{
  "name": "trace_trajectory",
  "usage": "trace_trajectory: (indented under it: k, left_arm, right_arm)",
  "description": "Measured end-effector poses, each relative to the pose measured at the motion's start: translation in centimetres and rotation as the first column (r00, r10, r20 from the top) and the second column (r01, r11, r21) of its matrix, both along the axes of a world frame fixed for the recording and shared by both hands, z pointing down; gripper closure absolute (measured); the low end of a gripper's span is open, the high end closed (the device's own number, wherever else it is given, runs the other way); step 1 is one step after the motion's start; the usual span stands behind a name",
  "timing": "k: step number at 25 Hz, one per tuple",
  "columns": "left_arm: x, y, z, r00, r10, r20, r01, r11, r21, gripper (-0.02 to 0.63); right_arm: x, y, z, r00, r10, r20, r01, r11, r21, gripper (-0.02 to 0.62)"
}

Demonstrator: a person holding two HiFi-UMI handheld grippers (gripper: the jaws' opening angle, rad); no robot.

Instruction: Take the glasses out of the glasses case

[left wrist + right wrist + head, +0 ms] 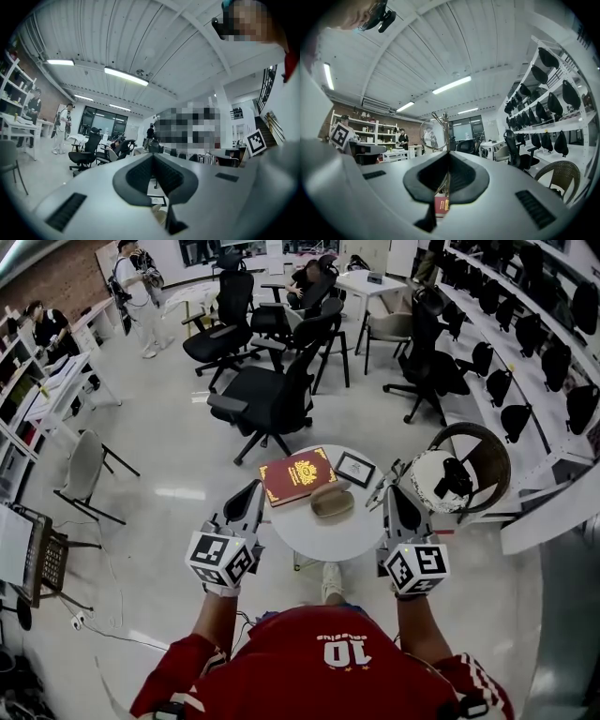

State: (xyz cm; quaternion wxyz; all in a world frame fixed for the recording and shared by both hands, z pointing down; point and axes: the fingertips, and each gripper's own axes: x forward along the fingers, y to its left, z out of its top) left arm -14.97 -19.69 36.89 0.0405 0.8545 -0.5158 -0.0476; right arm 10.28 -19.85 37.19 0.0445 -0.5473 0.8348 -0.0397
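tan case (332, 501) lies near the middle of the round white table (319, 545), just beside a red book (298, 475) and near a small black-edged picture (355, 468). the glasses (431, 134) are out of it — they sit in the right claw (447, 159), whose jaws are pressed together on the thin metal, with one round lens standing above the jaw tips and the rest running down between the pads. in the head view the right claw (395, 491) hangs over the table's right edge, apart from the case, with the glasses (385, 484) at its tip. the left claw (153, 157) has its jaws closed on nothing — in the head view it (253, 493) is held at the table's left edge, apart from the case and the book. whether the case lid is up or down i cannot tell.
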Motion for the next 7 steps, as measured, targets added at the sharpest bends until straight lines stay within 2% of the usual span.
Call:
trace_trajectory:
  k: [7]
  left_arm:
    - [-0.32,-0.28,0.01,1.0,-0.009,-0.005,0.009,1.0,0.004,0.598]
  right_arm:
    - [-0.3,-0.4,0.15,1.0,-0.005,-0.011,0.005,1.0,0.001,0.575]
